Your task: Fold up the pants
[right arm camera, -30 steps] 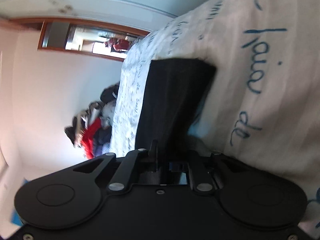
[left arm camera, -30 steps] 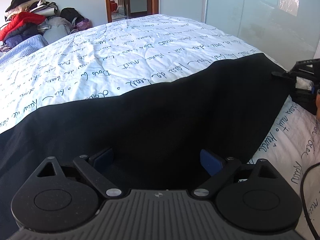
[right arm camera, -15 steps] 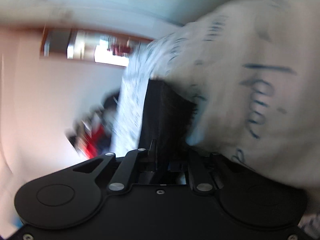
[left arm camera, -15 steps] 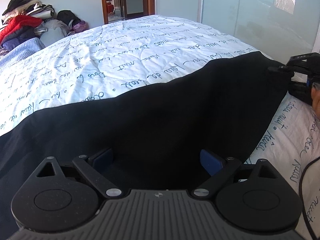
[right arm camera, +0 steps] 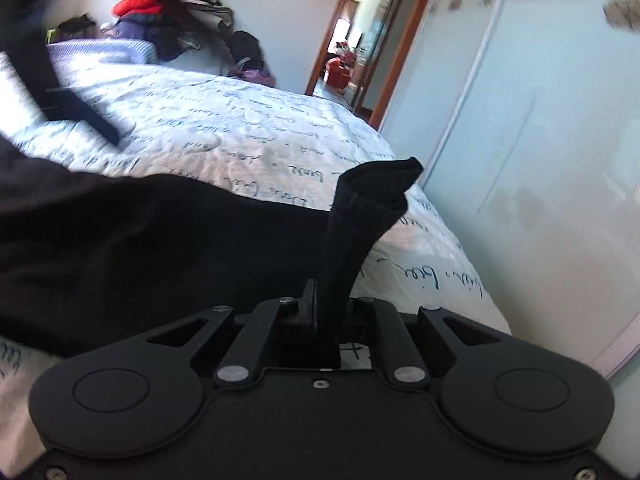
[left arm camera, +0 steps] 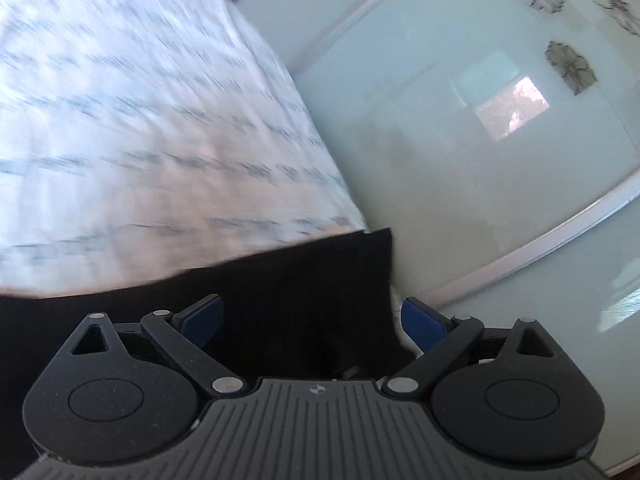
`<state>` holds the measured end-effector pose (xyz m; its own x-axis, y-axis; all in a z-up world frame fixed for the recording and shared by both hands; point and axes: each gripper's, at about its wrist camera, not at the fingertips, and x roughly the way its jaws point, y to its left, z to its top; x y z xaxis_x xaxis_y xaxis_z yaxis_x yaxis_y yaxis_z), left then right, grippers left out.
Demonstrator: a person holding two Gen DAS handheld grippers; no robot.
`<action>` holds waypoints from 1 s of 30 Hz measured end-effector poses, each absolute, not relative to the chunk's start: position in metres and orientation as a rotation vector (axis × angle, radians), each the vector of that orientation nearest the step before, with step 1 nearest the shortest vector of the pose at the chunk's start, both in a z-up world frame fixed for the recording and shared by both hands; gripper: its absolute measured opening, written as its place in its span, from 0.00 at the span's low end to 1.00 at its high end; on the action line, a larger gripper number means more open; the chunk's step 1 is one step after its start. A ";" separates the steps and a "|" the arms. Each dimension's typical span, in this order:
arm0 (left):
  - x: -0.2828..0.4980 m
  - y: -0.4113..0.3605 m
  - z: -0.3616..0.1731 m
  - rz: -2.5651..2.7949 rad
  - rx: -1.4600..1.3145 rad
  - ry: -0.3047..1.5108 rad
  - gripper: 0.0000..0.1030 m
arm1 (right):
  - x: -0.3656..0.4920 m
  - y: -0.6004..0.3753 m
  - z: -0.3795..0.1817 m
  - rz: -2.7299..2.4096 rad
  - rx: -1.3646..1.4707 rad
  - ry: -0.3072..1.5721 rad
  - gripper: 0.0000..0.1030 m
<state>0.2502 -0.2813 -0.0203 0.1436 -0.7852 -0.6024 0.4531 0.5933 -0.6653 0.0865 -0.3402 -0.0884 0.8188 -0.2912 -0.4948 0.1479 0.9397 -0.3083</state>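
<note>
Black pants (right arm camera: 132, 240) lie spread across a bed with a white, script-printed cover (right arm camera: 248, 136). My right gripper (right arm camera: 332, 300) is shut on a bunched corner of the pants, which stands up from the jaws as a dark fold (right arm camera: 372, 196). In the left wrist view the pants (left arm camera: 280, 296) lie under my left gripper (left arm camera: 312, 316), near their corner at the bed's right edge. Its blue pads (left arm camera: 420, 318) are wide apart with the cloth between them. The view is blurred by motion.
A pale glass wardrobe door (left arm camera: 480, 140) runs along the right of the bed (left arm camera: 140, 140). A heap of clothes (right arm camera: 160, 20) sits at the far left wall, and an open doorway (right arm camera: 360, 40) lies beyond the bed. A dark blurred shape (right arm camera: 36, 64) crosses the upper left.
My left gripper has swung right toward the pants' corner at the bed edge. My right gripper has rotated from sideways to upright, lifting the pinched corner.
</note>
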 end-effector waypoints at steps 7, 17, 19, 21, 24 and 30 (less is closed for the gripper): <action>0.236 -0.362 -0.013 -0.935 -0.103 1.110 0.94 | 0.088 -0.325 -0.095 -0.216 -0.419 0.547 0.07; 0.232 -0.387 -0.043 -0.791 0.166 1.117 0.08 | 0.070 -0.316 -0.097 -0.188 -0.469 0.505 0.07; 0.226 -0.382 -0.038 -0.792 0.183 1.074 0.08 | 0.067 -0.313 -0.095 -0.188 -0.482 0.503 0.07; 0.221 -0.371 -0.025 -0.785 0.185 1.032 0.07 | 0.065 -0.308 -0.090 -0.189 -0.499 0.491 0.07; 0.215 -0.346 0.000 -0.800 0.164 0.984 0.07 | 0.055 -0.293 -0.077 -0.176 -0.527 0.458 0.07; 0.213 -0.249 0.042 -0.766 0.085 0.927 0.08 | 0.038 -0.229 -0.035 -0.049 -0.575 0.347 0.08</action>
